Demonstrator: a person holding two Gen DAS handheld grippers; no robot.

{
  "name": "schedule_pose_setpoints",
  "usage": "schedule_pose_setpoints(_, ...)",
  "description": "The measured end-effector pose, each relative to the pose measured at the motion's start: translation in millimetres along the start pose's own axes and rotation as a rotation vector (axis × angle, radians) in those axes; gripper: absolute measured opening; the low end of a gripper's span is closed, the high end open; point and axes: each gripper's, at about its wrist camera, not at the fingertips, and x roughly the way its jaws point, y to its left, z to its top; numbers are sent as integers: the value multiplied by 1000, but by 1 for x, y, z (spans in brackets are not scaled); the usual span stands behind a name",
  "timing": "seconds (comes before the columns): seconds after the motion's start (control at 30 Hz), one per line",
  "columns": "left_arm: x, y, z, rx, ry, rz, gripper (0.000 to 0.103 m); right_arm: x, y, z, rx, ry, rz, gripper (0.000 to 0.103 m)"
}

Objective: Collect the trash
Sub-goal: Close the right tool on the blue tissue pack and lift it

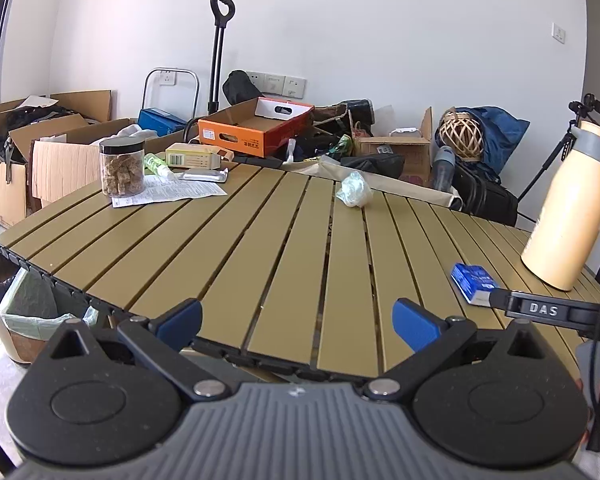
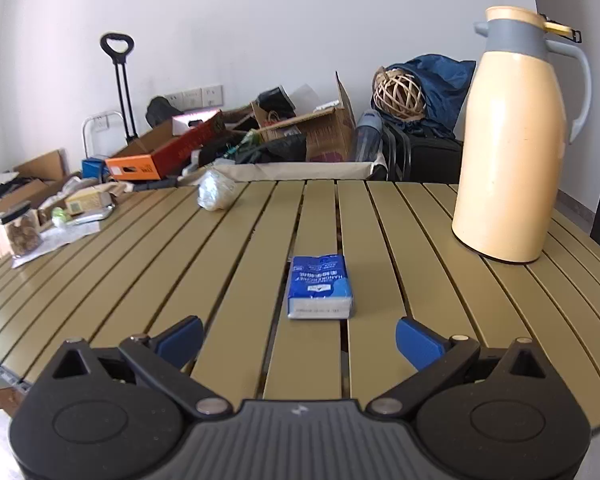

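A white wall (image 1: 340,32) with sockets (image 1: 276,83) stands behind the slatted olive bench (image 1: 260,248); cardboard boxes (image 1: 56,152) crowd the far-left corner, perhaps beside a window.

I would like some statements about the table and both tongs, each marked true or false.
1. The right tongs are open and hold nothing. True.
2. The blue tissue pack lies flat on the slatted table. True.
3. The cream thermos jug lies on its side. False: it stands upright.
4. The left tongs are shut on the crumpled wad. False: they are open, and the wad lies apart, far across the table.
5. The clear jar has a black lid. True.
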Motion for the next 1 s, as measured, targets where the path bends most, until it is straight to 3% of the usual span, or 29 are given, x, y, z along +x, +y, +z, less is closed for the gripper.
schedule_pose_setpoints(0.23,22,7,15,2,-2,3,103,54,1,19,19,71,-13,96)
schedule_pose_setpoints(0.33,34,7,21,-2,4,3,103,78,0,25,24,103,-20,87)
schedule_pose_setpoints(0.57,61,1,33,6,8,-14,103,117,-3,36,28,138,-46,86)
schedule_pose_setpoints(0.67,72,-5,39,4,8,-26,103,128,-8,38,36,165,-52,73)
schedule_pose_setpoints(0.77,80,-13,42,8,11,-39,103,132,-9,38,23,163,-54,71)
schedule_pose_setpoints(0.9,88,-23,42,19,16,-47,103,130,-4,38,-7,151,-57,51)
schedule_pose_setpoints(1.0,93,-29,42,34,20,-46,103,128,-3,36,-13,139,-46,51)
